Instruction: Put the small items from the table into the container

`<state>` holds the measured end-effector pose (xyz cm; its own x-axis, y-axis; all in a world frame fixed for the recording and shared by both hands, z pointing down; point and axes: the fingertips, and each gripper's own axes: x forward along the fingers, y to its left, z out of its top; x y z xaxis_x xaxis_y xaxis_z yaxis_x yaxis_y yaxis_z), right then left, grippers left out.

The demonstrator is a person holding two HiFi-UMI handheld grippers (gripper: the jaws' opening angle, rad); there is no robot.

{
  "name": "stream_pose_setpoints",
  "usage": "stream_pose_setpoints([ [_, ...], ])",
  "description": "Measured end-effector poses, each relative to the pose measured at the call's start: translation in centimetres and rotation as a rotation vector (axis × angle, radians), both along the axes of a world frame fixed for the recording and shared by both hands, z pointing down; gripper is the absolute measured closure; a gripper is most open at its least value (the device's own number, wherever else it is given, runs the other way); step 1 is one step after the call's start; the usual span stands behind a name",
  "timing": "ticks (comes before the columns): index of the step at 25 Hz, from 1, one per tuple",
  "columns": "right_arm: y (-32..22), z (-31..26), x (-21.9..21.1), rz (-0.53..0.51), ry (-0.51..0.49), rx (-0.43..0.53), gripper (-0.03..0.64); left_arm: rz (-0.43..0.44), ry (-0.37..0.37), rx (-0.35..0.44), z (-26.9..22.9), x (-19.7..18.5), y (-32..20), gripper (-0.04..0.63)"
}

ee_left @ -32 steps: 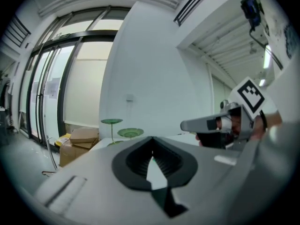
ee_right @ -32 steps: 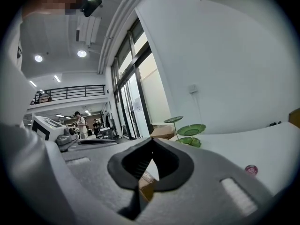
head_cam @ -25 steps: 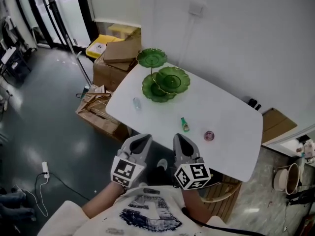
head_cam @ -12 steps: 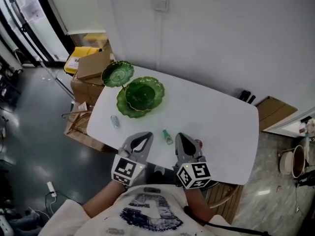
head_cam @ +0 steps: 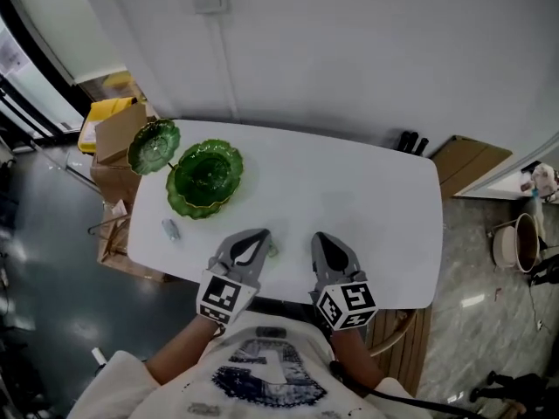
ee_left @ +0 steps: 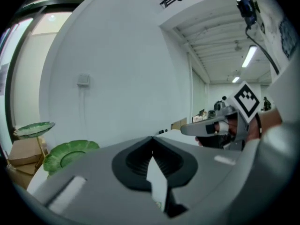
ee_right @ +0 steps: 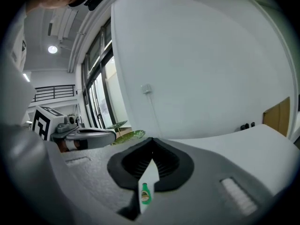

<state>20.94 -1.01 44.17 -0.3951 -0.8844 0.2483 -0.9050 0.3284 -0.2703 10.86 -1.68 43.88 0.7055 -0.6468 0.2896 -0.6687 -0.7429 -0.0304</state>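
fingers (ee_left: 84, 172) of the left gripper (ee_left: 152, 142) are pressed together with nothing between them; only a thin sliver of the white table (head_cam: 349, 190) shows through the slit. the right gripper (ee_right: 151, 142) is the same, closed tight and holding nothing. the little green bottle (ee_right: 146, 193) seen through its slit lies on the table beyond the tips and is not gripped.

from the head view both grippers hover side by side over the near edge of the table, pointing toward the far wall. the green bottle lies on the table just beside the left gripper's tip, partly hidden by it. a small clear item (head_cam: 170, 230) lies near the left edge, well apart from both grippers and just near of the large green dish (head_cam: 205, 177). that dish sits at the far left of the table, with a smaller green dish (head_cam: 153, 145) raised beside it to the far left.

by the look of it the task has not begun. both dishes appear empty, no item is held, and at least two small items are left on the table. whether another item lies hidden under the grippers cannot be told. every pick and every drop into the dish remains to be done, and the closed fingers would have to open first.
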Motion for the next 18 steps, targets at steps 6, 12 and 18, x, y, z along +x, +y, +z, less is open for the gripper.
stream_pose_setpoints([
  [6, 1.4, 2.6, 3.8, 0.091, 0.028, -0.039, 0.618, 0.081, -0.003, -0.036, 2.5, 3.2, 0.1, 0.606],
  [12, 3.1, 4.7, 7.3, 0.18, 0.042, -0.098, 0.618, 0.163, -0.017, -0.076, 4.6, 6.8, 0.4, 0.606],
  [18, 3.4, 7.5, 9.5, 0.227, 0.081, -0.16, 0.617, 0.211, -0.037, -0.104, 6.6, 9.2, 0.5, 0.606],
])
